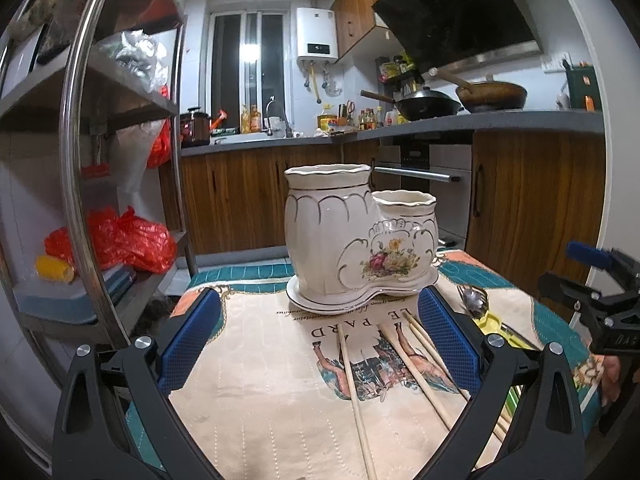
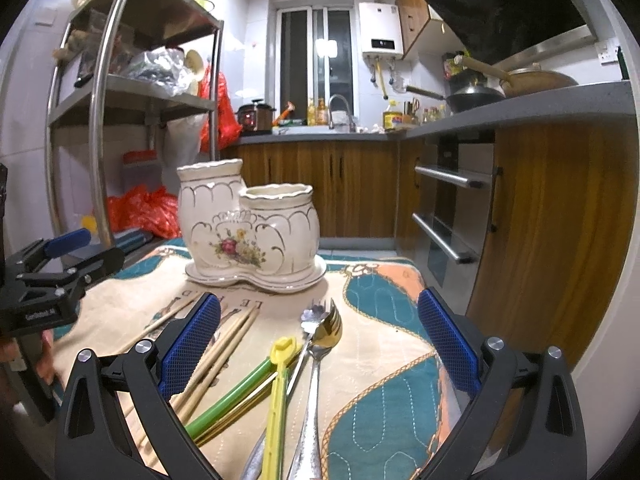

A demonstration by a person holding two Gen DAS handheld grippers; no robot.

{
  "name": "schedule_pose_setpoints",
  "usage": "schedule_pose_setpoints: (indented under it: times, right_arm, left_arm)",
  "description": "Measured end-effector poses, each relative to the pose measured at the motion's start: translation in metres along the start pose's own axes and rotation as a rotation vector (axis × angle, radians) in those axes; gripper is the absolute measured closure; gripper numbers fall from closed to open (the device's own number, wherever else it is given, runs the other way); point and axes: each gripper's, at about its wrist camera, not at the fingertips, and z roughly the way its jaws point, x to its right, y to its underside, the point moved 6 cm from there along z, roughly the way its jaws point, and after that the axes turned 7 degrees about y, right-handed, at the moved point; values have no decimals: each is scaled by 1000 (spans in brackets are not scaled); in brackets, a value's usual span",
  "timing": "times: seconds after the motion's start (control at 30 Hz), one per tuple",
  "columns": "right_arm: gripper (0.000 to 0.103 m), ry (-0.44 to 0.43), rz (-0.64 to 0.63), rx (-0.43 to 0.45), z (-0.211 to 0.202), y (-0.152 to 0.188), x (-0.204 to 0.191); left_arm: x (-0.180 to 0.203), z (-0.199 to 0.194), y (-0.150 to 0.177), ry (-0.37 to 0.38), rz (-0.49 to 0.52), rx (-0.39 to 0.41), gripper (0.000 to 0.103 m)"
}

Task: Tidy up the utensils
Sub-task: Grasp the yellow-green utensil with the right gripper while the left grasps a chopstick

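Observation:
A white ceramic two-cup utensil holder [image 1: 352, 240] with a flower print stands on its saucer at the far side of the table; it also shows in the right wrist view [image 2: 248, 232]. Wooden chopsticks [image 1: 412, 372] lie on the mat between my left gripper's fingers. My left gripper [image 1: 320, 344] is open and empty above them. In the right wrist view, a metal spoon and fork [image 2: 320, 340], a yellow utensil [image 2: 280, 392], a green stick [image 2: 236, 396] and chopsticks [image 2: 224, 352] lie between the open fingers of my right gripper [image 2: 320, 344]. Both grippers hold nothing.
The table carries a quilted teal, orange and cream mat [image 2: 384, 360]. A metal shelf rack [image 1: 80, 160] with red bags stands at the left. Wooden cabinets and an oven [image 2: 452, 216] lie behind and to the right. The other gripper shows at each view's edge [image 1: 592, 292].

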Motion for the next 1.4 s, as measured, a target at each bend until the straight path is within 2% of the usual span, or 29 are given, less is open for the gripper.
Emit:
schedule_pose_setpoints:
  times: [0.17, 0.23, 0.33, 0.47, 0.73, 0.8, 0.87, 1.03, 1.1, 1.23, 1.3, 1.4]
  right_arm:
    - [5, 0, -1, -15, 1, 0, 1]
    - [5, -14, -14, -43, 4, 1, 0]
    - [5, -29, -43, -131, 12, 4, -1]
    - [5, -63, -82, -297, 19, 11, 1]
    - [5, -112, -131, -464, 23, 7, 2]
    - [7, -134, -128, -517, 28, 14, -2]
    - [7, -144, -133, -558, 32, 18, -4]
    - [29, -168, -168, -613, 37, 25, -14]
    - [37, -190, -176, -638, 39, 27, -19]
    - [55, -220, -177, -677, 44, 31, -23]
    - [60, -229, -175, -689, 47, 32, -25]
    - [66, -234, -183, -710, 50, 36, -27]
  left_arm:
    - [13, 1, 0, 56, 59, -67, 5]
    - [14, 2, 4, 67, 85, -124, 5]
    - [9, 8, 11, 85, 102, -244, 5]
    - [-5, 15, 20, 121, 37, -403, 5]
    - [-5, 24, 29, 200, 28, -567, 6]
    - [-7, 30, 31, 216, -6, -612, 17]
    - [-7, 34, 33, 224, -26, -645, 24]
    - [-3, 35, 39, 232, 18, -686, 36]
    - [-2, 37, 42, 238, 15, -706, 45]
    - [-2, 42, 46, 250, 15, -727, 55]
    - [-1, 44, 50, 257, 15, -746, 66]
    - [0, 47, 55, 258, 23, -759, 73]
